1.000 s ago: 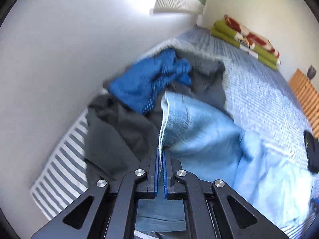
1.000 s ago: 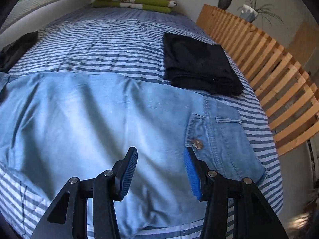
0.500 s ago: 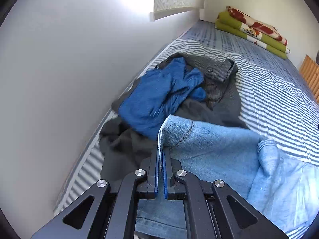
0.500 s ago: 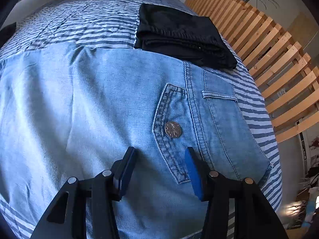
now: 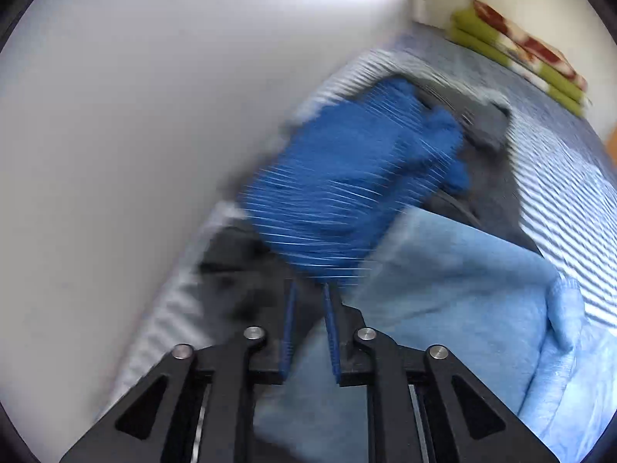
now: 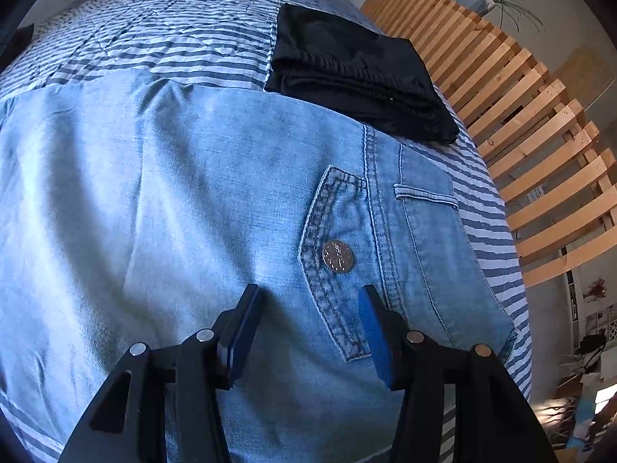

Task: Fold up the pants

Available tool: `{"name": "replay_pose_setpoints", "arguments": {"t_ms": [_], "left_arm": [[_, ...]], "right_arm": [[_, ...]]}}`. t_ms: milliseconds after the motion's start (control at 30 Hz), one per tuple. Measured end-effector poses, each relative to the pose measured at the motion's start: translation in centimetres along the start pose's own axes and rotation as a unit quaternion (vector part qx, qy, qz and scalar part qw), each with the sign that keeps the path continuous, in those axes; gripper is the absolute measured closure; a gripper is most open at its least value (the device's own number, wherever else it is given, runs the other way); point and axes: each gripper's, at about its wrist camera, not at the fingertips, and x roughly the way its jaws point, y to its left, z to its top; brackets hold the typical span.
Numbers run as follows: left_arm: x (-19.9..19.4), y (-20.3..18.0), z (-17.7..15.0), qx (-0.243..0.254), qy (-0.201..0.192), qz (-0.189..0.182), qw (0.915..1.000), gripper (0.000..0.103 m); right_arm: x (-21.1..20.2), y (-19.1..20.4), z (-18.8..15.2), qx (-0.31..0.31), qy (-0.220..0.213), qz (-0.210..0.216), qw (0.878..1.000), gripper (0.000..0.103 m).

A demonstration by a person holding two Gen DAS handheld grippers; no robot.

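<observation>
Released jeans beside opening left gripper, nothing between jaws

The left wrist view is smeared by motion — the blue garment streaks, the grey clothes under it lose their outline, and the folded blanket by the far wall is only colour patches. The jeans run off the lower right edge there. In the right wrist view the jeans are cut off at left and bottom — the legs' ends are hidden. A dark item at the left edge is too cropped to name.
</observation>
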Motion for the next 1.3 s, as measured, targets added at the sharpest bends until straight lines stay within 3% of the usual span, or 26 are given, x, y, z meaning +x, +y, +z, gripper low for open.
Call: {"name": "replay_pose_setpoints", "arguments": {"t_ms": [100,167,233,300,500,567,600,633,700,767,867,933,1033,1100,1133,1167,1200,1300], "left_arm": [[-3.7,1.5,-0.5,-0.001,-0.026,-0.045,0.9986,0.084],[-4.9,1.3,-0.5,0.002,-0.028,-0.056,0.9980,0.076],[-5.5,0.6,-0.2,-0.007,-0.031,-0.088,0.9957,0.052],[-5.2,-0.5,0.7,-0.008,-0.033,-0.107,0.9937,0.040],[-0.5,-2.9,4.5,-0.048,-0.002,-0.124,0.9911,0.040],[1.2,-3.0,4.8,-0.062,0.012,-0.136,0.9888,0.043],[1.7,-3.1,4.6,-0.063,0.017,-0.145,0.9872,0.052],[2.2,-3.5,4.3,-0.058,0.026,-0.160,0.9851,0.074],[2.1,-4.4,3.3,-0.027,0.027,-0.168,0.9851,0.099],[0.7,-4.9,2.4,-0.007,0.004,-0.181,0.9835,0.099],[-4.0,-4.9,0.8,0.029,-0.076,-0.253,0.9642,0.100],[-5.9,-4.8,0.4,0.041,-0.100,-0.277,0.9548,0.100],[-7.6,-5.5,0.2,0.082,-0.153,-0.245,0.9539,0.097],[-6.3,-6.5,0.4,0.118,-0.167,-0.143,0.9683,0.095],[-4.4,-6.6,1.0,0.110,-0.147,-0.073,0.9804,0.095],[-2.6,-6.1,1.7,0.088,-0.109,-0.032,0.9896,0.095],[-1.7,-5.6,1.9,0.066,-0.094,-0.029,0.9929,0.095],[-2.1,-3.9,1.7,0.000,-0.102,-0.064,0.9927,0.093]], "right_arm": [[0.0,0.1,-0.1,0.003,-0.003,-0.002,1.000,0.055],[0.0,0.2,-0.1,0.007,-0.004,-0.005,1.000,0.055],[-0.1,0.2,-0.1,0.009,-0.003,-0.002,1.000,0.055],[-0.3,0.2,-0.2,0.010,-0.002,0.002,1.000,0.055],[-0.2,0.4,-0.3,0.011,0.001,0.005,1.000,0.055],[-0.2,0.6,-0.1,0.007,0.000,-0.001,1.000,0.055],[-0.2,0.7,0.0,0.004,-0.001,-0.004,1.000,0.055],[-0.1,0.8,0.0,0.000,-0.002,-0.007,1.000,0.055],[-0.1,0.9,0.2,-0.003,-0.003,-0.010,1.000,0.055],[0.0,1.0,0.3,-0.004,-0.005,-0.011,1.000,0.055],[0.0,1.0,0.2,-0.001,-0.007,-0.010,1.000,0.055],[0.1,0.9,0.2,0.001,-0.007,-0.007,1.000,0.055],[0.1,0.9,0.2,0.002,-0.007,-0.005,1.000,0.055],[0.1,0.7,0.2,0.004,-0.007,-0.003,1.000,0.055],[0.2,0.7,0.2,0.005,-0.007,-0.002,1.000,0.055],[0.2,0.7,0.3,0.005,-0.006,-0.001,1.000,0.055],[0.2,0.7,0.3,0.005,-0.005,-0.001,1.000,0.055],[0.2,0.5,0.3,0.004,-0.005,0.002,1.000,0.055]]}}
